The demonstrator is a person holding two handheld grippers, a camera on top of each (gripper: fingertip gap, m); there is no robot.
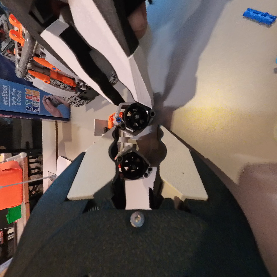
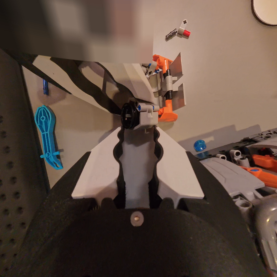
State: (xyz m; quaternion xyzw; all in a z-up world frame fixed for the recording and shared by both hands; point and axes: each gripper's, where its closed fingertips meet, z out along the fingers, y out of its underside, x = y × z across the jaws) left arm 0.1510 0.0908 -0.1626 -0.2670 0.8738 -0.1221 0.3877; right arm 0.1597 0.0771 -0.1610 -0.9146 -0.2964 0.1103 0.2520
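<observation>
My left gripper is shut on a small grey brick assembly with two black wheel hubs. One hub sits between its fingers, the other at its fingertips. My right gripper is closed on the grey housing of the upper hub. In the left wrist view it comes in from the upper left. In the right wrist view the left gripper's finger covers part of the assembly. Orange and grey parts stick out behind it.
A larger grey and orange brick model and a blue box lie at the left. A blue beam lies far right. A light-blue lever piece, blue pin, grey-red connector and clear blue stud lie on the table. Left and right tips are no more than a few centimetres apart.
</observation>
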